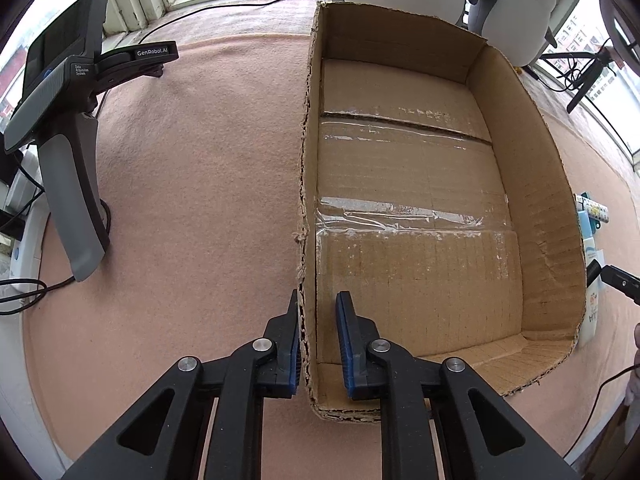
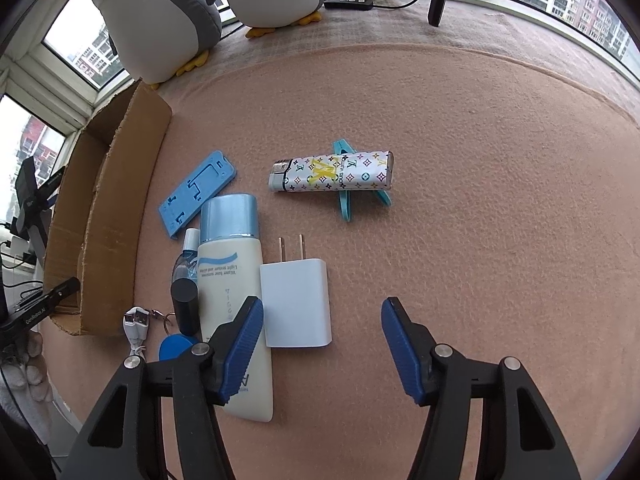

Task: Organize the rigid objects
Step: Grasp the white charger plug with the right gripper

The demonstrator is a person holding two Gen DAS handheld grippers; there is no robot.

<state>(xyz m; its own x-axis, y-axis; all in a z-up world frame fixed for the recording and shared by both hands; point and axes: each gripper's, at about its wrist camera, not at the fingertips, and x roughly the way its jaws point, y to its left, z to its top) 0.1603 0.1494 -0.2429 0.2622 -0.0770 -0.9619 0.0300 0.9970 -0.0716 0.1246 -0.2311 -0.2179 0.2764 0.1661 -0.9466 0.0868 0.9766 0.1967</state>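
Cardboard box (image 1: pixel 420 208), open-topped and bare inside, lying on the pink felt-covered table (image 1: pixel 200 200). The left gripper (image 1: pixel 318 340) straddles the box's near-left wall – 1 blue pad outside, 1 inside – and is clamped on that wall.

Beside the box's other long side lies a cluster of rigid objects: a blue phone stand (image 2: pixel 198 194), flat, just beside the box; a cream lotion bottle (image 2: pixel 234 292) with a pale blue cap, lying on its side; a small clear bottle (image 2: pixel 187 256) and a dark cylinder (image 2: pixel 185 304) touching the lotion bottle's left flank; a white wall charger (image 2: pixel 296 304), prongs pointing away, against its right flank. A patterned lighter (image 2: pixel 332 171) lies apart, resting across a teal clip (image 2: pixel 344 200). A white USB cable (image 2: pixel 136 322) and a blue key fob (image 2: pixel 176 346) sit at the near end of the cluster.

The right gripper (image 2: pixel 322 340) hovers with its jaws apart – the left pad over the lotion bottle, the charger's near end between the pads, nothing gripped.

2 plush penguins (image 2: pixel 180 12) stand by the windows beyond the box.
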